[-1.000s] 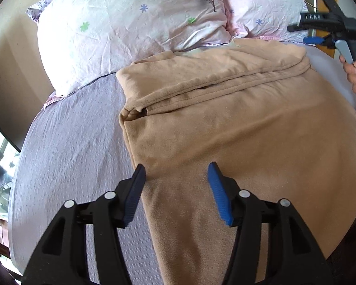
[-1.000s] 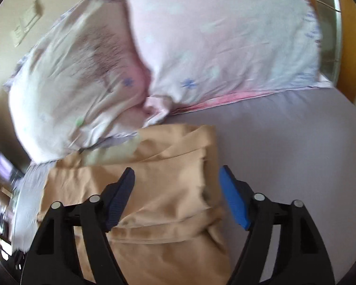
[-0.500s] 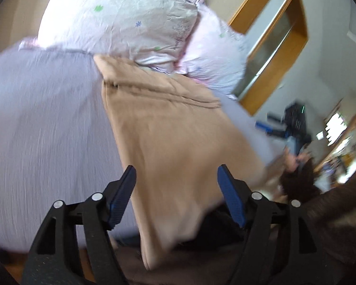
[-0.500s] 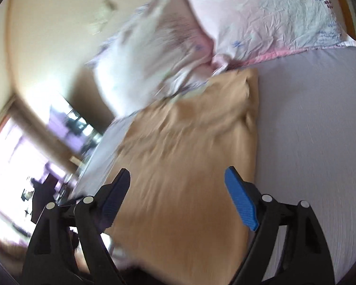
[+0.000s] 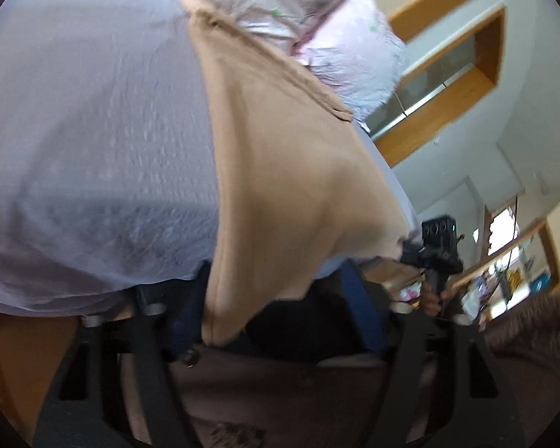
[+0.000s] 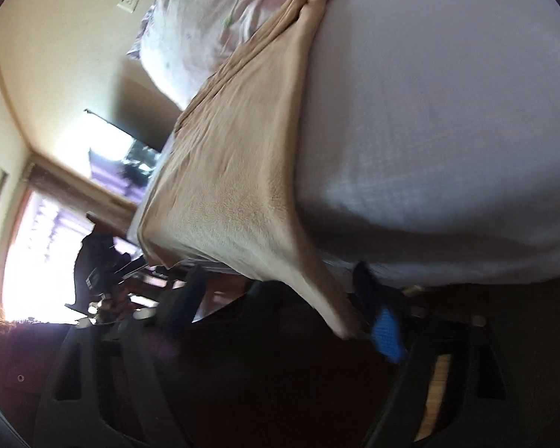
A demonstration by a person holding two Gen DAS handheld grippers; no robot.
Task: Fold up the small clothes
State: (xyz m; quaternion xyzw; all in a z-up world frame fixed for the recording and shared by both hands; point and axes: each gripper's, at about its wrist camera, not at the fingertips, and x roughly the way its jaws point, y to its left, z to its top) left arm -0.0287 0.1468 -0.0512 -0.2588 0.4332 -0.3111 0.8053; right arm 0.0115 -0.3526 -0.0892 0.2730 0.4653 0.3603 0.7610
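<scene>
A tan fleece garment [image 5: 280, 171] lies spread along the lilac bed sheet [image 5: 93, 142], its far end folded at the pillows and its near end hanging over the bed's edge. My left gripper [image 5: 276, 310] is open below the bed edge, with the hanging left corner between its blue pads. In the right wrist view the same garment [image 6: 235, 171] hangs off the edge, and my right gripper [image 6: 280, 313] is open, its right blue pad [image 6: 386, 332] beside the hanging right corner. The right gripper also shows in the left wrist view [image 5: 438, 261].
Floral pillows [image 5: 317, 26] lie at the head of the bed. A wooden-framed opening [image 5: 448, 89] is on the right, a bright window [image 6: 37, 242] on the left. The person's dark clothing fills the lower part of both views.
Both grippers have swung from the head of the bed back down to its near edge, below the mattress. The garment's near corners now hang between the jaws. Both views are motion-blurred.
</scene>
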